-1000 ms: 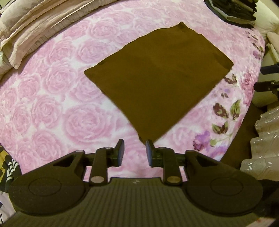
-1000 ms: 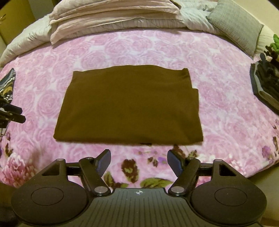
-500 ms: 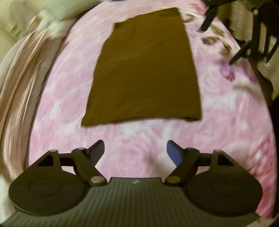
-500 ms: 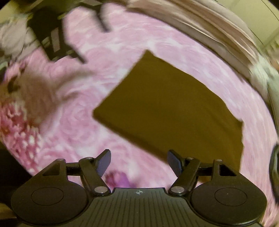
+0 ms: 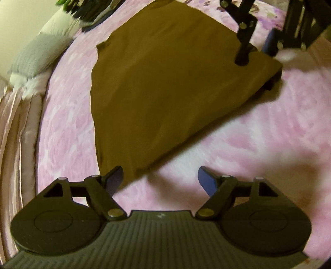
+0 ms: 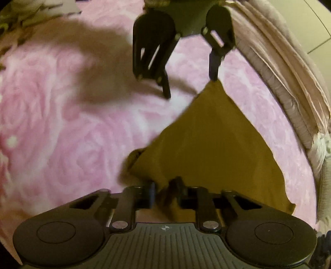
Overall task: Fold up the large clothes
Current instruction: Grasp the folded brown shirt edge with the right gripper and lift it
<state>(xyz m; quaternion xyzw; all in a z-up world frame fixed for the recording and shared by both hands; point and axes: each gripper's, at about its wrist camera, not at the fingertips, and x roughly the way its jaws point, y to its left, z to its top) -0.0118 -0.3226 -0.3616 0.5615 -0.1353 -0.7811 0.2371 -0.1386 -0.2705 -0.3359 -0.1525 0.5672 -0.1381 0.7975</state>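
Note:
A brown folded garment (image 5: 165,82) lies flat on the pink rose bedspread (image 5: 258,144). My left gripper (image 5: 161,179) stands open low over the garment's near corner, which lies just inside its left finger (image 5: 115,178). In the right wrist view the left gripper (image 6: 190,82) straddles the far corner of the garment (image 6: 217,144). My right gripper (image 6: 164,190) is closing on the opposite corner, with brown cloth bunched between its jaws. From the left wrist view the right gripper (image 5: 256,51) shows at that far corner.
Folded pale bedding (image 5: 18,134) and a grey pillow (image 5: 39,53) line the bed's edge. A dark stack of clothes (image 5: 91,12) sits beyond the garment. The bedding (image 6: 289,72) also borders the bed in the right wrist view.
Both grippers rolled and dropped down to opposite corners of the garment. The left jaws widened from narrow to wide. The right jaws went from wide apart to closed on the cloth.

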